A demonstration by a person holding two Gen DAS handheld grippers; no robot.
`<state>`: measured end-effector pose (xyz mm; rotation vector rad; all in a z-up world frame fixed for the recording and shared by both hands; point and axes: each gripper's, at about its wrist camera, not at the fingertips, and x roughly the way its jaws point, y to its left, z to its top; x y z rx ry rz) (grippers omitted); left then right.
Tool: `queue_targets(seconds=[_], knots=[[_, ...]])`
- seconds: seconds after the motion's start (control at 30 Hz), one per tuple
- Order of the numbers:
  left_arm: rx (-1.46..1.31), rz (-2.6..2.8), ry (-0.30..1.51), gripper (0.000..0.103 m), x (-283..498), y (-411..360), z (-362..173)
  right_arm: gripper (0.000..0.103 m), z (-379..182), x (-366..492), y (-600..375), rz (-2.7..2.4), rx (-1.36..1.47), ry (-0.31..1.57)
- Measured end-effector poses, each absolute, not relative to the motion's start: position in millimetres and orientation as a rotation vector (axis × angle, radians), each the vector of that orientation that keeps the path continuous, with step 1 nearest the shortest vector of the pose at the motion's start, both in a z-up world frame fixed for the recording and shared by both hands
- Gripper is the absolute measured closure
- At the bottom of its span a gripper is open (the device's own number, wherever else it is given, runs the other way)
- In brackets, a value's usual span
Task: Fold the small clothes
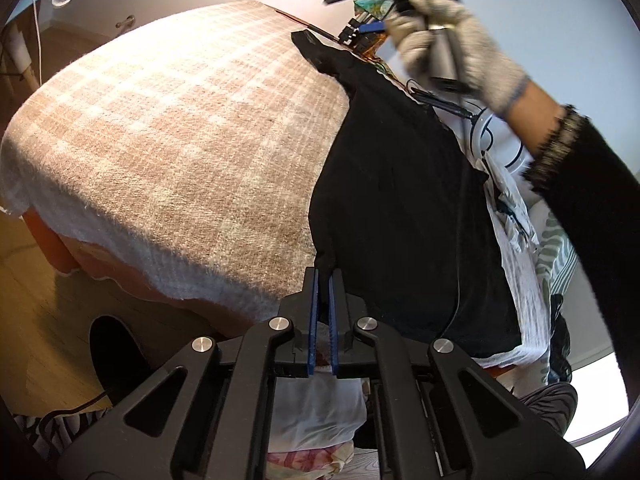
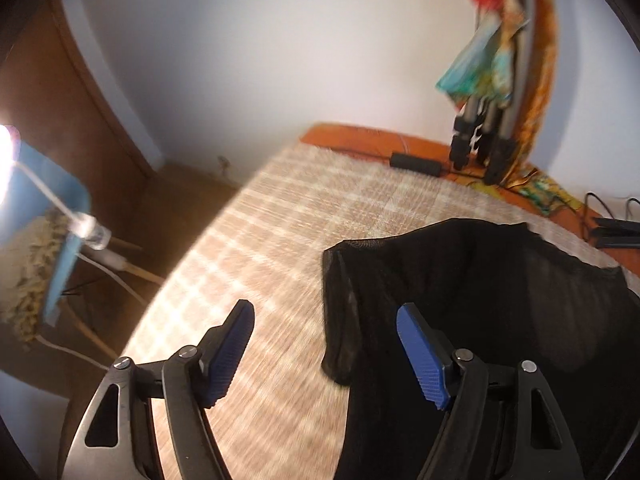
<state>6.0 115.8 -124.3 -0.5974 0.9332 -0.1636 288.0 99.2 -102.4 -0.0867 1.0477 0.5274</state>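
No legible text, label, brand, number or sign appears in either wrist view. Patterned fabrics show prints only, not lettering, and blur in the right wrist view prevents any finer reading.

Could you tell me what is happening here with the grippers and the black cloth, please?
A person is folding a black garment on a checked blanket that covers the bed. The left gripper is shut on the garment's near corner. The right gripper, held in a gloved hand, is open over the garment's far end with nothing pressed between its pads. No fold has been made yet.
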Motion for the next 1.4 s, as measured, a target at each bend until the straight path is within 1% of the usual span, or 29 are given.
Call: queue_targets(seconds=[0.2, 0.27, 0.37, 0.4, 0.43, 0.47, 0.53, 0.6, 0.9, 1.07, 1.2, 1.4], knots=[[-0.588, -0.172, 0.93, 0.101, 7.3, 113.5, -122.9, 0.031, -143.0, 323.1, 136.0, 0.493, -0.144, 1.089], [-0.566, -0.172, 0.923, 0.101, 6.8, 109.6, -121.0, 0.034, -153.6, 332.1, 145.6, 0.488, -0.162, 1.1], [-0.55, -0.176, 0.918, 0.101, 6.7, 107.0, -119.8, 0.042, -166.6, 341.5, 154.0, 0.481, -0.207, 1.115], [-0.548, -0.174, 0.918, 0.101, 6.9, 107.2, -119.8, 0.049, -171.8, 344.5, 154.7, 0.467, -0.232, 1.126], [-0.548, -0.173, 0.919, 0.101, 6.8, 107.3, -120.2, 0.058, -175.0, 346.4, 154.0, 0.462, -0.239, 1.135], [-0.55, -0.171, 0.92, 0.101, 6.6, 107.2, -120.5, 0.062, -177.2, 348.1, 152.6, 0.457, -0.243, 1.14], [-0.552, -0.169, 0.92, 0.101, 5.9, 107.9, -120.6, 0.087, -176.3, 348.2, 149.2, 0.452, -0.264, 1.115], [-0.545, -0.171, 0.911, 0.102, 4.0, 107.2, -117.4, 0.102, -175.1, 350.5, 144.8, 0.463, -0.278, 1.103], [-0.49, -0.187, 0.876, 0.102, -0.3, 98.4, -108.2, 0.103, -150.3, 355.7, 108.2, 0.519, -0.117, 1.051], [-0.447, -0.199, 0.849, 0.102, -2.8, 90.1, -99.8, 0.103, -132.6, 364.2, 75.0, 0.542, 0.022, 1.021], [-0.382, -0.222, 0.822, 0.102, -6.1, 72.6, -90.8, 0.103, -113.6, 362.7, 36.0, 0.542, 0.091, 0.966], [-0.311, -0.298, 0.816, 0.102, -5.8, 41.4, -83.3, 0.103, -103.3, 364.0, -30.9, 0.523, 0.192, 0.926]])
